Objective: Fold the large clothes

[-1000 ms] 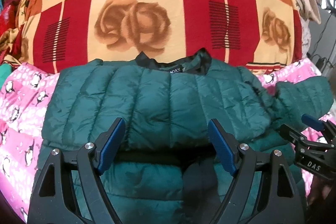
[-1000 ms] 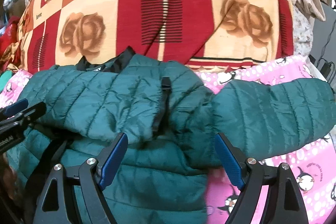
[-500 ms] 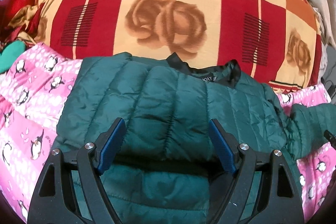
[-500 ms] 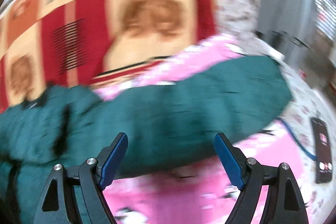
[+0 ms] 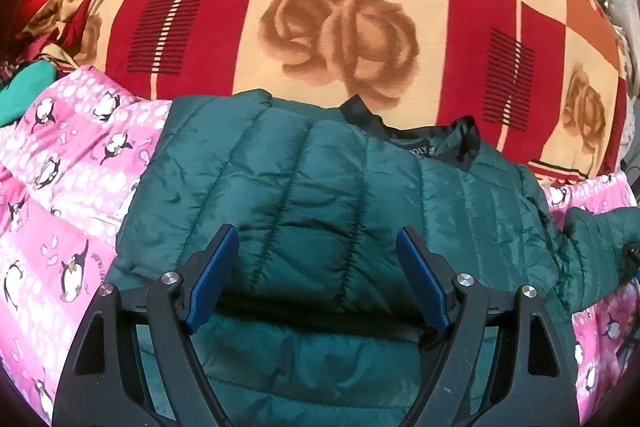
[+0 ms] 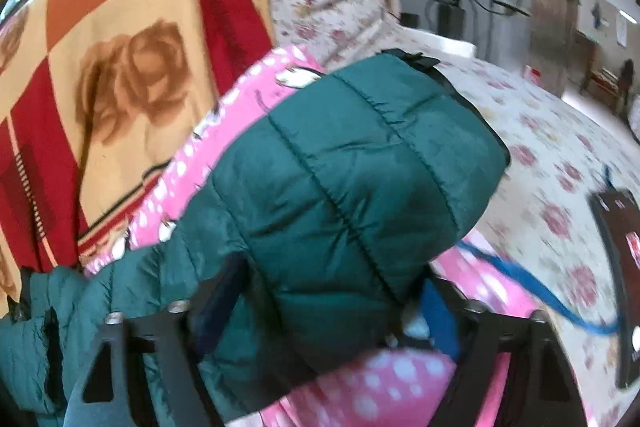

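Note:
A dark green quilted jacket (image 5: 320, 195) lies on the bed, black collar (image 5: 424, 143) toward the far side and its near part folded over. My left gripper (image 5: 318, 275) hovers open over the jacket's middle with nothing between its blue pads (image 5: 212, 279). In the right wrist view the jacket's sleeve (image 6: 352, 195) fills the gap of my right gripper (image 6: 320, 315), whose jaws are closing on it. The cuff end (image 6: 452, 99) points up and away. The sleeve hides the left pad, and the right blue pad (image 6: 438, 319) touches the fabric.
A pink penguin blanket (image 5: 72, 187) lies under the jacket. A big red and orange rose-patterned quilt (image 5: 340, 7) is piled behind it. To the right, a phone (image 6: 620, 279) and a blue cable (image 6: 540, 291) lie on a floral sheet (image 6: 560, 155). Red and green clothes (image 5: 28, 27) are heaped at far left.
My right gripper swung right from the jacket body along the sleeve to its end, rolled, and its jaws narrowed around the sleeve. The left gripper drifted left and stayed open.

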A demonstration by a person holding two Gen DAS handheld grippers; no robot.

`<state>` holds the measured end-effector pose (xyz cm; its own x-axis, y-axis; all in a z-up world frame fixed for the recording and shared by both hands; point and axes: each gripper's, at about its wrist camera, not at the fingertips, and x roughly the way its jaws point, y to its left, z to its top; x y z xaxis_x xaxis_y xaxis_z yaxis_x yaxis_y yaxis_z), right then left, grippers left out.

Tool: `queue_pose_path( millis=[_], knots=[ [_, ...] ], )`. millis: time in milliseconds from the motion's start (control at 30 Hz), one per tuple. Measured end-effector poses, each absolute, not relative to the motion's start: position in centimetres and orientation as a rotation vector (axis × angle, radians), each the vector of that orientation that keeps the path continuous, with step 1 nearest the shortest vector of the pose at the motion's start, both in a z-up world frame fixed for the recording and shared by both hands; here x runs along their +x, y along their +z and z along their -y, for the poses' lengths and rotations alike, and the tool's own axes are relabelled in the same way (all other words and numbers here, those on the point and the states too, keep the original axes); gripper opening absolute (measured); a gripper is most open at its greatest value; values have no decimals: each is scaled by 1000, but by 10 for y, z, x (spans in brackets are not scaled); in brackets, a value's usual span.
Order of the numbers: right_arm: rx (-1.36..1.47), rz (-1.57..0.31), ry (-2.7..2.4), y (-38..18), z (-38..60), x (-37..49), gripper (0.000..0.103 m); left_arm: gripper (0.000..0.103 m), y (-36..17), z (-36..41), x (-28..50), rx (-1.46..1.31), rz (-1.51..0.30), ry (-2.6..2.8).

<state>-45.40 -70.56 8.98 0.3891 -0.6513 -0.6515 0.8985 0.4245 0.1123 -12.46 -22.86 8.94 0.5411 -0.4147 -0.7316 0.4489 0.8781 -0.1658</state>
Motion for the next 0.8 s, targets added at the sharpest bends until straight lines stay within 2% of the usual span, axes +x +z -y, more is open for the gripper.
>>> queue_pose_path(
  millis=[67,167,333,567,800],
  knots=[
    [486,-554,-1002,95,706,-454,24,81,89,227,-122,39,-863,-505],
    [480,-505,-916,106,693,-453,17,81,91,222,-119,24,-861,-497],
    [485,-426,-737,132,654,-444,16,81,98,212,-117,-2,-855,-478],
    [307,-456,-471,166,548,-360,16,81,104,194,-107,-72,-866,-450],
    [234,-555,-226,129,447,-255,16,81,107,185,-101,-128,-870,-455]
  ],
)
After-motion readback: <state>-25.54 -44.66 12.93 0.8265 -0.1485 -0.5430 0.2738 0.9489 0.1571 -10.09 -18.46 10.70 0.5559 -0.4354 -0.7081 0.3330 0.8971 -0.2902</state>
